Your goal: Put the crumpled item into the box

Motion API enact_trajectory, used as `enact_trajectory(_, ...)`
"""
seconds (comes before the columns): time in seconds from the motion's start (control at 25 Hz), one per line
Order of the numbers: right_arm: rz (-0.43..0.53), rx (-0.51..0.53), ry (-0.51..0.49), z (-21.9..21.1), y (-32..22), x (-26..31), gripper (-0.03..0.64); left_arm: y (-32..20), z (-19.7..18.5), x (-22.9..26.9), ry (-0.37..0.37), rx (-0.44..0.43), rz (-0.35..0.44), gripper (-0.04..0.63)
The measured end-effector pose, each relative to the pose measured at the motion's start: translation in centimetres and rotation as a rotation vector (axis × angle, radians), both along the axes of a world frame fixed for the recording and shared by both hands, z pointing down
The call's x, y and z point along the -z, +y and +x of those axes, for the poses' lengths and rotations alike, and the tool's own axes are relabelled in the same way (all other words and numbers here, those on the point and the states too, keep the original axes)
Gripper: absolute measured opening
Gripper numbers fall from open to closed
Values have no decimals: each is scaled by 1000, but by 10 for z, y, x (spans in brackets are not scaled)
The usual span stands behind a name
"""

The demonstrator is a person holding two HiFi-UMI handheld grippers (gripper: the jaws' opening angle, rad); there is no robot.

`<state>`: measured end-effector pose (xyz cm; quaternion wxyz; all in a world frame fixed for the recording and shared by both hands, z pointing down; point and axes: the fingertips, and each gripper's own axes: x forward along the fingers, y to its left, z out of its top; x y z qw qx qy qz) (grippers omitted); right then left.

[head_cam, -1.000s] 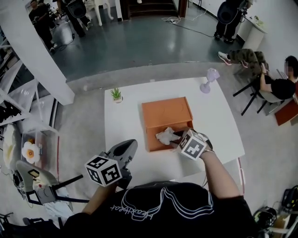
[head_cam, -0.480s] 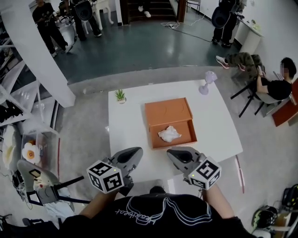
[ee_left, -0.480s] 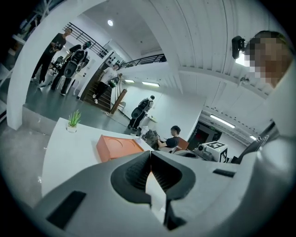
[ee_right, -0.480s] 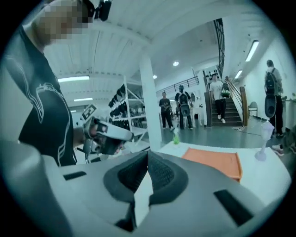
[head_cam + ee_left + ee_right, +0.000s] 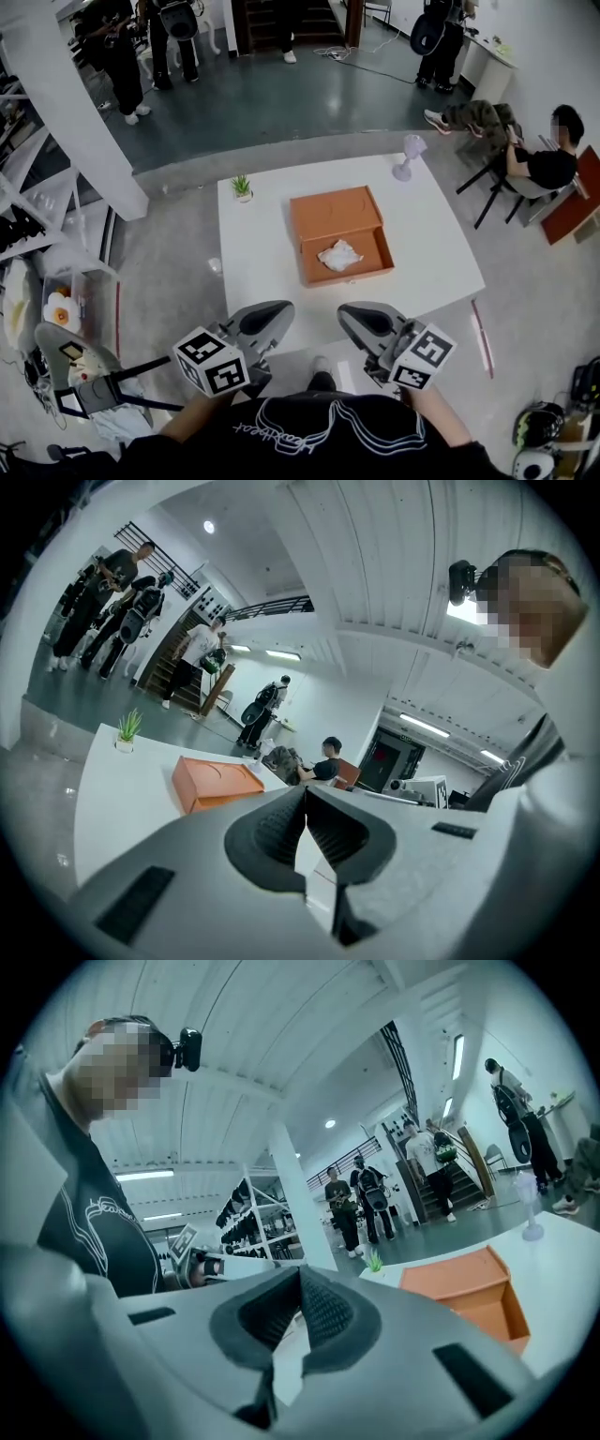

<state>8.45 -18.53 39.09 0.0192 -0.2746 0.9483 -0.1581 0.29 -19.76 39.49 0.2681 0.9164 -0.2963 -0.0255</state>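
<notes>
Black shirt (image 5: 375, 461); white looping print (image 5: 281, 427) across it.

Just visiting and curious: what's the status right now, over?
Left gripper and right gripper shut, empty, held up clear of the box. Crumpled item lying inside box. Nothing in the way.

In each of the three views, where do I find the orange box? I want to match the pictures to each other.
Head view: the orange box is at the centre, open on the white table, with the crumpled item inside.
Left gripper view: the orange box is left of centre, at middle height.
Right gripper view: the orange box is at the right, below middle height.
Shared landmark: the small potted plant, left of the box in every view.
</notes>
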Motion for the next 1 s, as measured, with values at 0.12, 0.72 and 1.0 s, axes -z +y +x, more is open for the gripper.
enact_trajectory(0.12,5,-6,4,-2,12,-2,3,11,1,-2,-2,-9,-5,6)
enact_trajectory(0.72,38,-41,21,9,23,10,3,27,12,5,-32,-27,7,6)
enact_trajectory(1.0,48,-44,58,16,10,5,3,17,16,1,-44,-23,1,6)
